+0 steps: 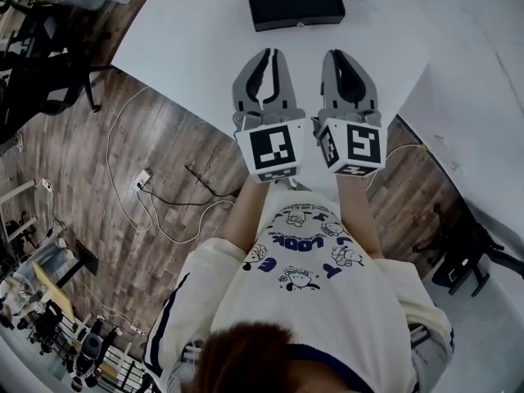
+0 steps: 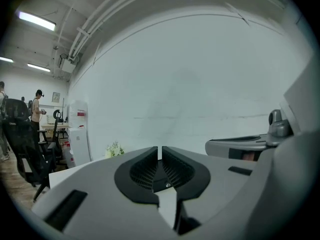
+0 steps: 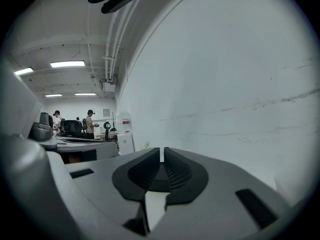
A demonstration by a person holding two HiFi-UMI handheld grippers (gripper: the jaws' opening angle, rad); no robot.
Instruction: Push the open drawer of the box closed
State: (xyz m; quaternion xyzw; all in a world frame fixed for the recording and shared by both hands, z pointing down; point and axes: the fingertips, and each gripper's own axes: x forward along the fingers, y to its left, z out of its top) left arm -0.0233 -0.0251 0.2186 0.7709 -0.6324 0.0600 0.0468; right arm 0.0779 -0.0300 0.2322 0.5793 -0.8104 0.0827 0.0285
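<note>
I see a white table [image 1: 188,31] ahead with one black box [image 1: 295,2] lying flat near its far edge. To the left, the wood floor [image 1: 176,142] carries loose cables [image 1: 168,199] and a white power strip [image 1: 141,178].

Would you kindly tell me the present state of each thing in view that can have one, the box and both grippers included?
Black flat rectangular box: lies on the white table, untouched; its front looks flush in the head view, with nothing pulled out.
Left gripper: shut, empty, held short of the box.
Right gripper: shut, empty, held short of the box.
</note>
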